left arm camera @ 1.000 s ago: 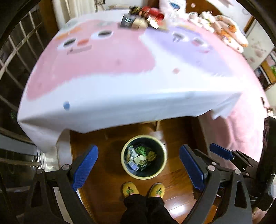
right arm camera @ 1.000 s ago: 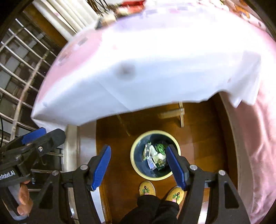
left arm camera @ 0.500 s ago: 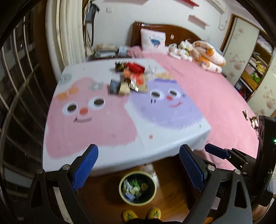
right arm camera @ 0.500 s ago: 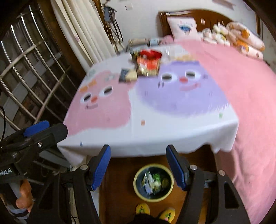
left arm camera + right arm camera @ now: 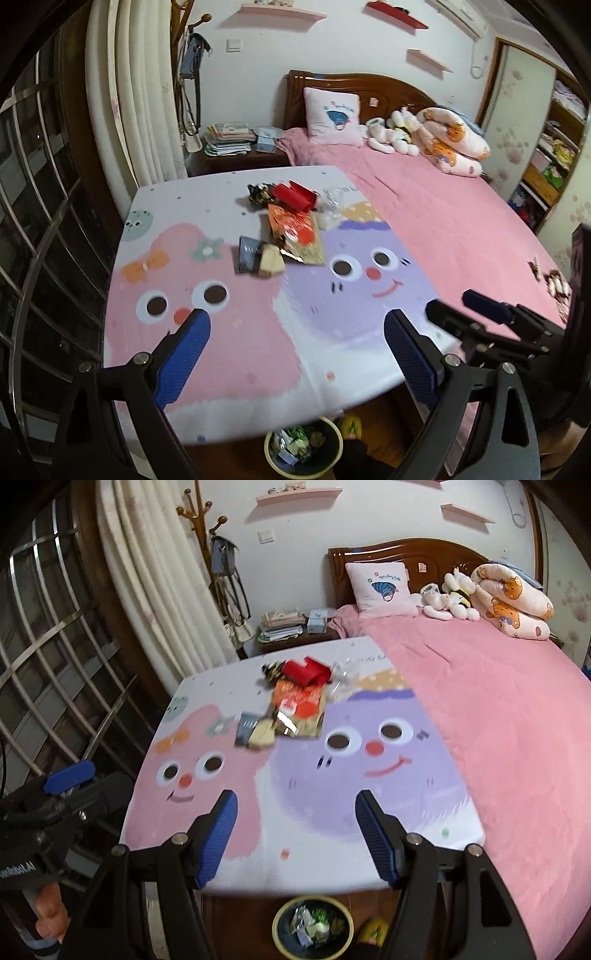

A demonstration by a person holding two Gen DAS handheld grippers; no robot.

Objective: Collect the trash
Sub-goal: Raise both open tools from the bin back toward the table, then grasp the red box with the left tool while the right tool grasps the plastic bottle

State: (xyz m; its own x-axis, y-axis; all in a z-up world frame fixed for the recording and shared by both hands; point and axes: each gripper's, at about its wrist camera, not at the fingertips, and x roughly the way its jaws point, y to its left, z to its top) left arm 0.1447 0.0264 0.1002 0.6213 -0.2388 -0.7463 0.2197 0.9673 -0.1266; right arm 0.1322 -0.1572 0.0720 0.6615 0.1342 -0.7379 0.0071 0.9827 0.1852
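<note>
Both tools up over the near edge of the desk (image 5: 258,350), aimed across it. Left tool (image 5: 297,354) jaws spread wide, nothing between them. Right tool (image 5: 293,834) same: wide, holding nothing. In the left view the right tool sits just off to the right; in the right view the left tool (image 5: 70,775) shows at the left edge with the hand (image 5: 50,912) on its grip.

Trash pile (image 5: 286,225) sits on the far half of the desk, around the centre line of the cartoon-face cloth, well apart from both tools:
- red box (image 5: 295,195) at the back
- orange wrapper (image 5: 295,232) in front of it
- dark packet (image 5: 248,254) and tan piece (image 5: 271,262) nearest, touching each other
- crumpled clear plastic (image 5: 332,201) just right of the red box

Bin (image 5: 313,926) on the wood floor below the near desk edge, yellow rim, already has wrappers in it. Bed (image 5: 480,686) with pink cover runs along the right of the desk
</note>
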